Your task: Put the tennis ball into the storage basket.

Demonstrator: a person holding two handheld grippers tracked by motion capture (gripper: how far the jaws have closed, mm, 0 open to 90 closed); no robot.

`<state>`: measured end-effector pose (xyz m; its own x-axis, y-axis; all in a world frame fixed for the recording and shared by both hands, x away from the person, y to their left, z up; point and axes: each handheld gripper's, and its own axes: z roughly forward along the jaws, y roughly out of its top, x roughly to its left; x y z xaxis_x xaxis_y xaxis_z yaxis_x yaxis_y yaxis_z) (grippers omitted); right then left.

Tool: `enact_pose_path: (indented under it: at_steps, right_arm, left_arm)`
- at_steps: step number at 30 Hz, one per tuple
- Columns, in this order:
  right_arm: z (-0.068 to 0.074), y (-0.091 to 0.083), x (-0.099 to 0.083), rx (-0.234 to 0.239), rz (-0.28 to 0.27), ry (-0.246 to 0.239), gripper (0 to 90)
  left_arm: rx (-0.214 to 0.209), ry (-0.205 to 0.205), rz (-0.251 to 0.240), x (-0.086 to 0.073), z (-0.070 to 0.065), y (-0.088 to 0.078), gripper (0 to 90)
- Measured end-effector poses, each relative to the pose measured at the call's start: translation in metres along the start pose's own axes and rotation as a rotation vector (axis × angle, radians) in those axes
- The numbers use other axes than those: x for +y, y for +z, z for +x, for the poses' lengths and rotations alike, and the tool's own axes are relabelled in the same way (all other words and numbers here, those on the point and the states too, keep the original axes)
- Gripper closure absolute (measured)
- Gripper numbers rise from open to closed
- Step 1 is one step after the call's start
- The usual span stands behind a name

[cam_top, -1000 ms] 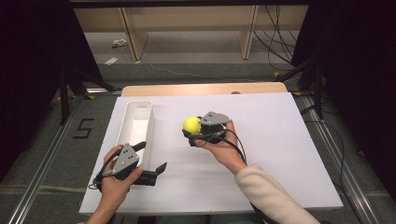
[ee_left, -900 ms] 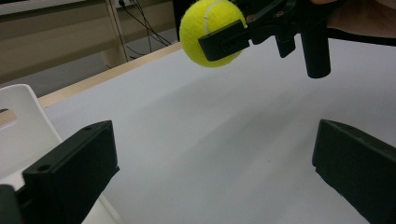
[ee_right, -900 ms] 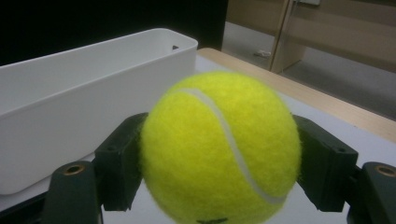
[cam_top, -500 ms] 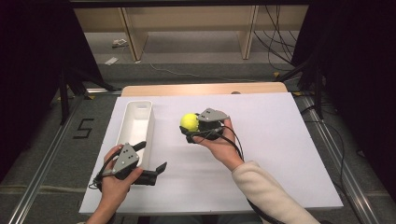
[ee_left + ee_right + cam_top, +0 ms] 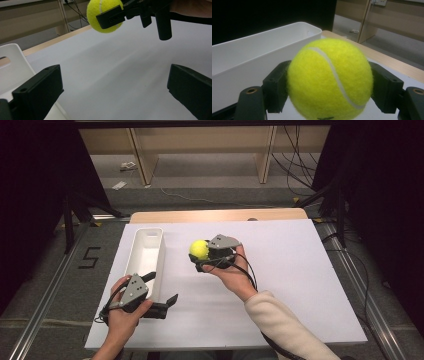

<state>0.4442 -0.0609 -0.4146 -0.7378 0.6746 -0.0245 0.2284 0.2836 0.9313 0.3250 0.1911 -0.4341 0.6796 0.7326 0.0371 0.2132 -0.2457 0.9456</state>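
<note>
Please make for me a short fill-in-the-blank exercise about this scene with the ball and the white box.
1. The right tongs grip a yellow tennis ____.
2. The left tongs have their jaws ____ and hold nothing.
3. The white box lies to the ____ of the ball in the high view.

Missing words: ball; open; left

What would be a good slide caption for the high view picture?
Right tongs hold a yellow tennis ball beside a white bin; left tongs rest open.

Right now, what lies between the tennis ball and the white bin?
Nothing: in the high view, only bare white table separates the tennis ball, held in the right claw, from the white bin.
</note>
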Motion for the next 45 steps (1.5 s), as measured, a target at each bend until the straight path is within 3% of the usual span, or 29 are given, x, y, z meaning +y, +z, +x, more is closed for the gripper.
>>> enact_pose_path:
  at_steps: [19, 29, 45]
  right_arm:
    - [0.005, 0.005, 0.013, 0.006, -0.008, -0.006, 26.9]
    - [0.007, 0.008, 0.016, 0.006, -0.007, -0.004, 26.9]
    - [0.012, 0.015, 0.021, 0.019, 0.005, -0.013, 26.9]
  left_arm:
    - [0.002, 0.000, -0.001, 0.000, 0.000, 0.000, 0.0]
    - [-0.006, -0.022, 0.007, -0.001, -0.001, 0.000, 0.0]
    - [0.003, 0.002, 0.005, 0.000, 0.001, 0.000, 0.0]
